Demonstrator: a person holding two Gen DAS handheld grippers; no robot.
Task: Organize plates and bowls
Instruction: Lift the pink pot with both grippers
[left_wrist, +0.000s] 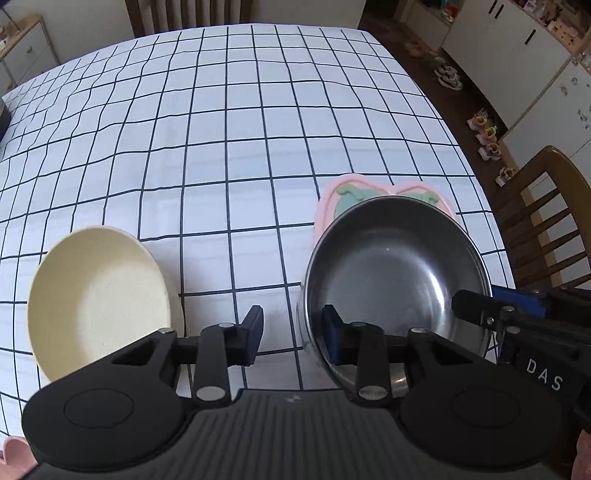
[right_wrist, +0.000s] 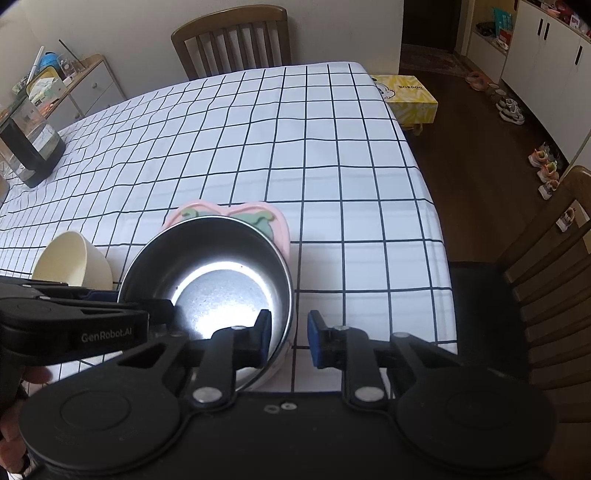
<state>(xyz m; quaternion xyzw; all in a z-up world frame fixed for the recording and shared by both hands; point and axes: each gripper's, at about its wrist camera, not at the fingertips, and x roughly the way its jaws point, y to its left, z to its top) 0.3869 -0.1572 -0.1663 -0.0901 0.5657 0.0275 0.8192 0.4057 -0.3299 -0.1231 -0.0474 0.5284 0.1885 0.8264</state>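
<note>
A steel bowl (left_wrist: 391, 280) (right_wrist: 214, 266) stands on the checked tablecloth, partly over a pink heart-shaped plate (left_wrist: 325, 210) (right_wrist: 280, 229) with green figures. My left gripper (left_wrist: 293, 332) straddles the bowl's left rim, one pad inside and one outside; tablecloth shows between the outer pad and the wall. My right gripper (right_wrist: 290, 336) straddles the opposite rim the same way, with a thin gap at its outer pad. Each gripper's finger (left_wrist: 469, 306) (right_wrist: 159, 310) shows in the other's view. A cream bowl (left_wrist: 96, 295) (right_wrist: 74, 258) sits to the left, untouched.
The table's right edge (right_wrist: 439, 236) runs close beside the bowl. A wooden chair (right_wrist: 546, 295) stands past that edge and another chair (right_wrist: 232, 40) at the far end. A dark glass appliance (right_wrist: 29, 147) stands at the table's far left. A yellow box (right_wrist: 406, 96) lies on the floor.
</note>
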